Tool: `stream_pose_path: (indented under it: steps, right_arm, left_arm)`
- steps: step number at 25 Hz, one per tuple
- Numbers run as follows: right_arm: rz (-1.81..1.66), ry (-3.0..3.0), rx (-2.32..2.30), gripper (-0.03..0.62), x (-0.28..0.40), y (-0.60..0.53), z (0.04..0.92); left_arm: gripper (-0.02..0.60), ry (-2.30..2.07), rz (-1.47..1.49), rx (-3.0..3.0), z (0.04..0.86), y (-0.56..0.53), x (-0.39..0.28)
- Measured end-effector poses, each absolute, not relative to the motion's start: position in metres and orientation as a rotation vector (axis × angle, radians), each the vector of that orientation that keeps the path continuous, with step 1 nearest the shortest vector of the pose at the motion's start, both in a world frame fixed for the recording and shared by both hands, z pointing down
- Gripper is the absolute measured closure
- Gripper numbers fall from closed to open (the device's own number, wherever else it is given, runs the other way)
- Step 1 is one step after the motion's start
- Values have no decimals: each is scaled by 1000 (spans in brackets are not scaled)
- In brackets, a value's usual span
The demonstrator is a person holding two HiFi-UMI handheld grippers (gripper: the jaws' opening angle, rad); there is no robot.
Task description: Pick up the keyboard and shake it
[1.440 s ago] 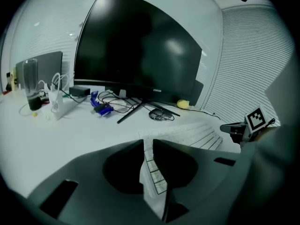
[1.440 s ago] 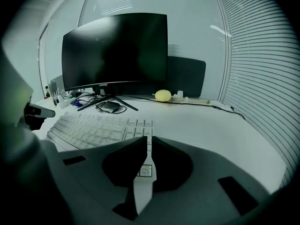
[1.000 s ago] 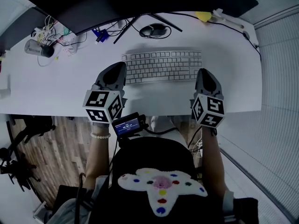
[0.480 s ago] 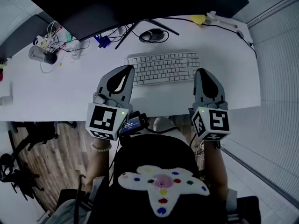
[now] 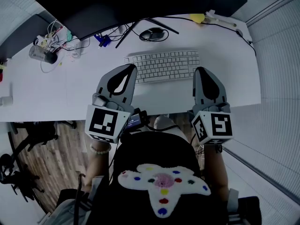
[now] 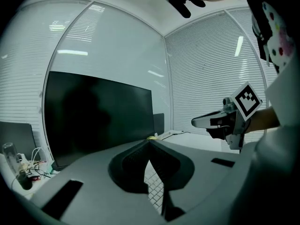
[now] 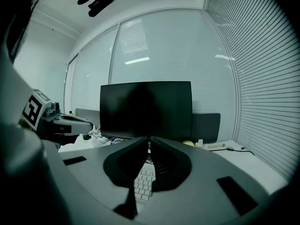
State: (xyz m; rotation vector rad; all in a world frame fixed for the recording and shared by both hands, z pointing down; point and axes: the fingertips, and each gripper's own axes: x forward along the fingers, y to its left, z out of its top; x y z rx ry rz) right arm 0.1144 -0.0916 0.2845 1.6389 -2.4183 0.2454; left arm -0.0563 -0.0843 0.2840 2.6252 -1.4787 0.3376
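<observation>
The white keyboard (image 5: pixel 161 65) lies flat on the white desk (image 5: pixel 61 93), in front of the monitor. My left gripper (image 5: pixel 132 68) hovers above the keyboard's left end, jaws shut with nothing in them. My right gripper (image 5: pixel 199 70) hovers beside the right end, also shut and empty. In the left gripper view the shut jaws (image 6: pixel 149 142) point toward the monitor, with keyboard keys (image 6: pixel 154 193) showing below them. In the right gripper view the keyboard (image 7: pixel 143 184) lies below the shut tips (image 7: pixel 148 138). Neither gripper touches the keyboard.
A large dark monitor (image 5: pixel 122 3) stands at the back, its stand legs reaching toward a black mouse (image 5: pixel 152 33). Cables and small items (image 5: pixel 54 39) clutter the back left. A yellow object (image 5: pixel 197 18) sits at the back right. The desk's front edge (image 5: pixel 154 112) runs under both grippers.
Both grippers have risen from desk level beside the keyboard's ends and now look larger in the head view. The keyboard has stayed on the desk.
</observation>
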Motion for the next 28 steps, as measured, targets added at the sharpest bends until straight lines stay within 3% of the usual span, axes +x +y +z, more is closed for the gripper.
stream_pose_path:
  steps: [28]
  right_arm:
    - [221,-2375,1611,553,111,-87,297]
  left_arm:
    - [565,-1463,368,2611,294,-84,-55]
